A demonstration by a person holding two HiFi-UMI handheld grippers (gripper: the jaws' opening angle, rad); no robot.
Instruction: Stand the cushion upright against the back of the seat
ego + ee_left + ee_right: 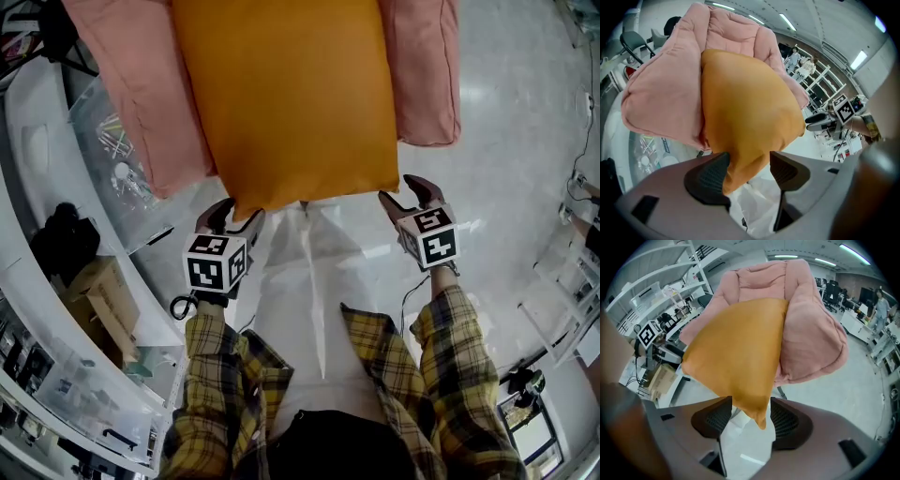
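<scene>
pale glossy floor [506,141] fills the room, with white shelves [56,309] of clutter curving down the left of the head view.

the pink padded seat [141,94] is the biggest thing on it. both claw views show its quilted back [731,28] rising above the cushion and its sides bulging out to either hand.

the orange cushion [291,94] lies down the middle of the seat, leaning back on the pink padding. its lower edge hangs past the seat's front edge, towards the person. no label or print shows on its plain cloth.

two yellow plaid sleeves [459,347] reach forward over a white garment [309,281].

the left claw [236,217] is at the cushion's lower left corner. its pads stand apart with that corner between them [747,171]; the cloth brushes one pad and the other is clear of it, so nothing is clamped.

the right claw [405,197] is at the lower right corner, also spread, with the corner's tip hanging loose between the pads [749,416].

each claw carries a marker cube [216,262] [429,236] with black-and-white square code patterns. each cube also shows small in the other claw's view [843,108] [647,335].
</scene>
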